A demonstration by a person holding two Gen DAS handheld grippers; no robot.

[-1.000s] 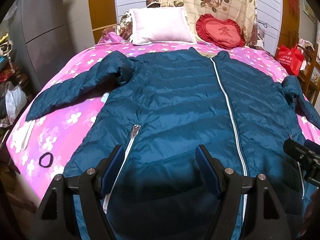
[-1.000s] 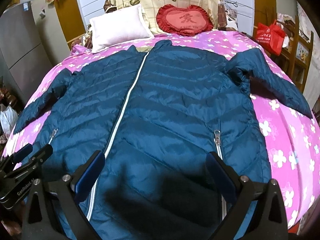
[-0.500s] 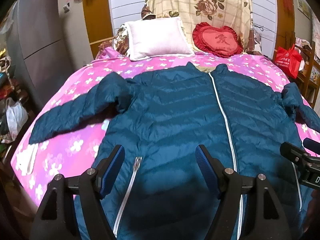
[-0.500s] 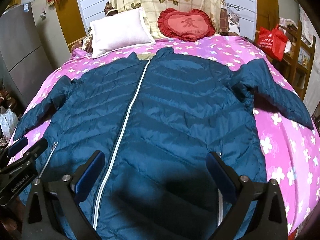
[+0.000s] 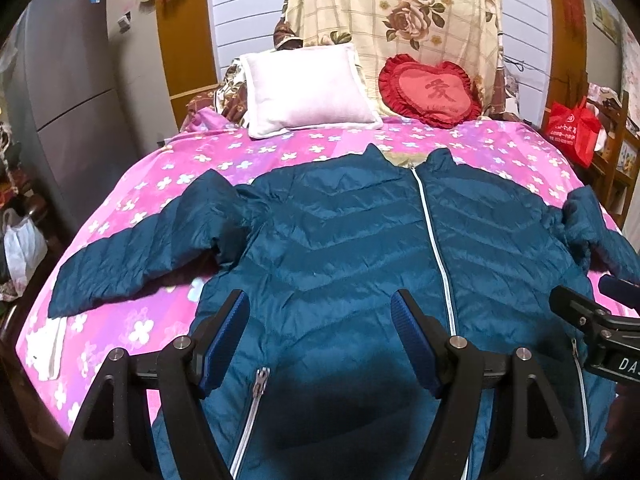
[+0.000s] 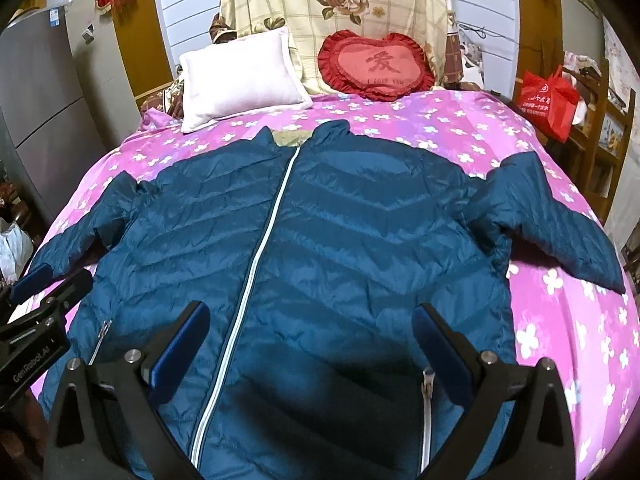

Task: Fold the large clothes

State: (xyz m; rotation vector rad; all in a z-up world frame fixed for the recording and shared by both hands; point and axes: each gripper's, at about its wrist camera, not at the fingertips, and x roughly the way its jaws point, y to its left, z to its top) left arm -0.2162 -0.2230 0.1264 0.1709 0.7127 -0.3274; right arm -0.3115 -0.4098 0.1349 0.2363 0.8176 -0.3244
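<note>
A dark teal quilted puffer jacket [image 5: 340, 248] lies flat and zipped, front up, on the pink flowered bed [image 5: 132, 208], collar toward the pillows, both sleeves spread out. It also shows in the right wrist view [image 6: 352, 232]. My left gripper [image 5: 320, 320] is open and empty, above the jacket's lower left half near a pocket zip [image 5: 256, 384]. My right gripper [image 6: 312, 328] is open and empty, above the lower right half. Each gripper shows at the edge of the other's view: the right gripper [image 5: 592, 324], the left gripper [image 6: 36, 316].
A white pillow [image 5: 304, 88] and a red heart cushion [image 5: 432, 92] lean at the head of the bed. A grey fridge [image 5: 60, 112] stands left, a red bag [image 5: 572, 128] on wooden shelves right. A white plastic bag [image 5: 20, 248] sits by the bed's left side.
Both grippers have pulled back and tilted up; the jacket now sits farther off, with its collar and more of the bed and sleeves in view. The jacket has not moved.
</note>
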